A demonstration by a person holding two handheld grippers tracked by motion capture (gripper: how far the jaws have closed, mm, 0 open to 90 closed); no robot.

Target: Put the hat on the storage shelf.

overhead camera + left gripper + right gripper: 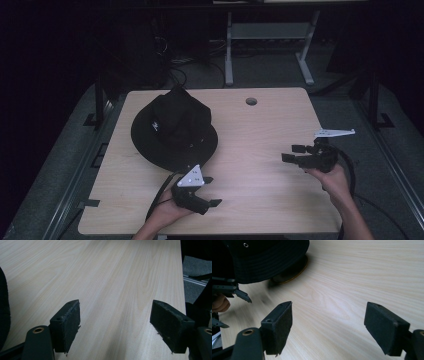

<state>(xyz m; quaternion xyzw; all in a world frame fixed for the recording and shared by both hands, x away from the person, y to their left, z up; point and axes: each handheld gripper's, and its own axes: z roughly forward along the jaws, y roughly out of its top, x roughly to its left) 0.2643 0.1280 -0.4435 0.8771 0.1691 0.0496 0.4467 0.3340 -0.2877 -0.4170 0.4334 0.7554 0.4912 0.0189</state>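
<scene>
A black bucket hat [172, 130] with a small white logo lies on the far left part of the light wooden table [260, 135]. My left gripper [212, 190] hovers just in front of the hat's brim, open, jaws pointing right. In its own view the left gripper [116, 312] spans bare wood, with the hat brim [3, 315] at the left edge. My right gripper [291, 153] is open near the right edge, pointing left. The right gripper [328, 315] holds nothing and faces the hat [267, 257], under whose brim a brownish round rim [293, 271] peeks out.
A round cable hole [251, 101] sits near the table's far edge. Behind the table stand a grey metal frame [229, 50] and cables on the floor. The other hand and left gripper [234, 291] appear far left in the right gripper view.
</scene>
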